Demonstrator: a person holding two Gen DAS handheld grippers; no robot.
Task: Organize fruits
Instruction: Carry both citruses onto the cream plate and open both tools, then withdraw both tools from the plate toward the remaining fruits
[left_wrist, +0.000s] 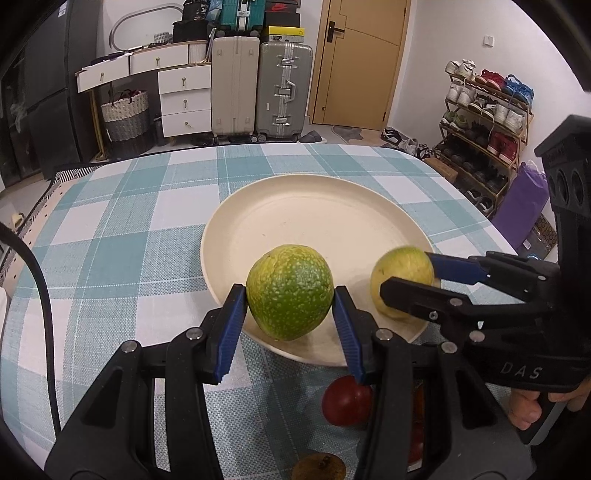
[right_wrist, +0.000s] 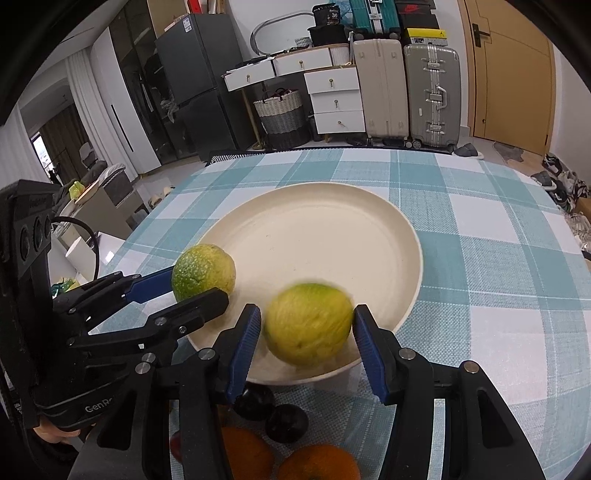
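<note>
From my left wrist camera I see my left gripper (left_wrist: 290, 314) clamped on a mottled green round citrus fruit (left_wrist: 289, 291), its blue ribbed pads pressing the fruit's sides at 9 and 3 o'clock. The fruit sits over the near rim of a cream round plate (left_wrist: 314, 221), which lies on a teal-and-white checked tablecloth (left_wrist: 122, 229). At 3 o'clock of that fruit, my right gripper (left_wrist: 410, 277) comes in from the side around a yellow-green round citrus fruit (left_wrist: 400, 275). Through the right wrist camera that yellower fruit (right_wrist: 308, 323) looks blurred, over the plate's (right_wrist: 332, 229) near edge at 6 o'clock; a pad stands just beside each flank, yet I cannot tell whether they press on it or have a sliver of gap. The left gripper (right_wrist: 201, 286) and its green fruit (right_wrist: 203, 271) show at 9 o'clock of the plate. Below the plate, close to me, lie a dark red round fruit (left_wrist: 345, 400), two dark plums (right_wrist: 286, 422) and two oranges (right_wrist: 317, 463). Grey and beige suitcases (left_wrist: 258, 88) stand beyond the table at 12 o'clock.
</note>
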